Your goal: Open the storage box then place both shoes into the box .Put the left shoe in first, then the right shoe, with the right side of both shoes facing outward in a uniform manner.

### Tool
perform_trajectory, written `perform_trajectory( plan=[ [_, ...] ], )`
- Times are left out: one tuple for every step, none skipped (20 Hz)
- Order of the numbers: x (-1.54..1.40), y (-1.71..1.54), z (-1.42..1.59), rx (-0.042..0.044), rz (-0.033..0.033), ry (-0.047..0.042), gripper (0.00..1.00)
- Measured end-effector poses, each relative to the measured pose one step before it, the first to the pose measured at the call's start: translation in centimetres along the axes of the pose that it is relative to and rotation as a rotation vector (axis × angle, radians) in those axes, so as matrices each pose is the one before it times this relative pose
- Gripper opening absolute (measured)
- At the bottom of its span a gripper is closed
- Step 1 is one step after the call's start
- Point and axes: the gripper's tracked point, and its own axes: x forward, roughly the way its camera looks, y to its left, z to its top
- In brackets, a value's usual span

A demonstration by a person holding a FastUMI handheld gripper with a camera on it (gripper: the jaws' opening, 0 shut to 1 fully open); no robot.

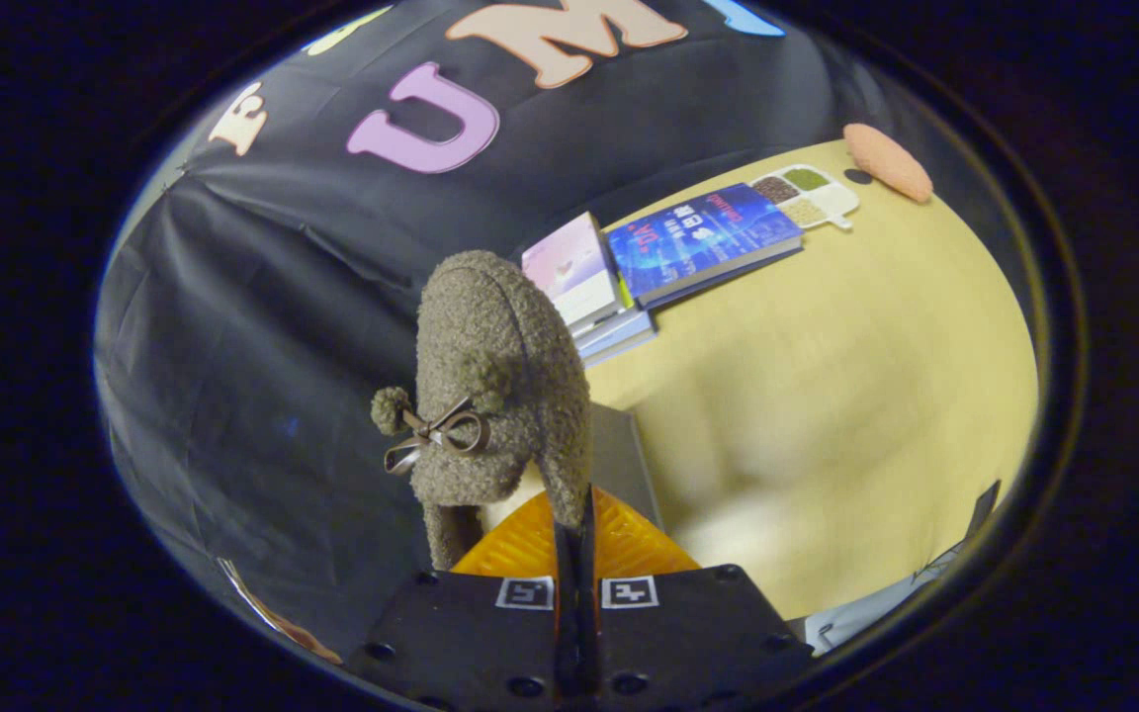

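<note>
We judge the carry step is in hand: next we must bring the shoe to the storage box and set it in, right side outward. The yellow table (856, 396) lies smooth and flat to the right. The fuzzy grey-brown shoe (500, 376), with bow and pompoms, hangs lifted. The gripper (574, 539) has its ridged orange fingers (520, 544) pinched together on the shoe's edge.

Fuzzy, nubbly brown cloth shoe (500, 386) pinched by ribbed orange fingers (520, 544); smooth matt wooden table (846, 396).
</note>
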Motion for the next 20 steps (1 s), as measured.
perform_trajectory(
  plan=[
    [0.513,0.796,-0.75,-0.00542,0.00274,0.01565,0.04],
    [0.639,0.757,-0.764,-0.00425,0.00013,0.01716,0.04],
    [0.575,0.636,-0.769,-0.00613,-0.00222,0.01935,0.04],
    [0.567,0.558,-0.808,-0.00678,-0.00558,0.01696,0.04],
    [0.689,0.376,-0.703,-0.00921,-0.01043,0.01621,0.04],
    [0.652,0.332,-0.714,-0.0105,-0.012,0.01395,0.04],
    [0.627,0.284,-0.601,-0.00962,-0.01149,0.01222,0.04],
    [0.663,0.271,-0.594,-0.00518,-0.0135,0.0118,0.04],
    [0.636,0.054,-0.452,-0.00187,-0.01748,0.0095,0.04],
    [0.492,-0.004,-0.539,-0.00466,-0.01939,0.00672,0.04],
    [0.504,-0.164,-0.354,-0.00599,-0.02072,0.00215,0.04],
    [0.482,-0.221,-0.398,-0.00815,-0.02376,0.00185,0.04],
    [0.445,-0.378,-0.24,-0.00614,-0.02613,-0.00077,0.04],
    [0.396,-0.375,-0.325,-0.00497,-0.02436,0.00275,0.04],
    [0.423,-0.319,-0.258,0.0002,-0.02379,0.00121,0.04],
    [0.418,-0.342,-0.189,-0.00183,-0.02444,0.0032,0.04],
    [0.352,-0.375,-0.089,0.00074,-0.02579,0.00094,0.04],
    [0.359,-0.441,-0.091,-0.00063,-0.02532,0.0004,0.04],
    [0.383,-0.358,-0.021,0.0031,-0.02706,0.00187,0.04],
    [0.352,-0.316,-0.128,0.00298,-0.02664,0.00293,0.04]
  ],
)
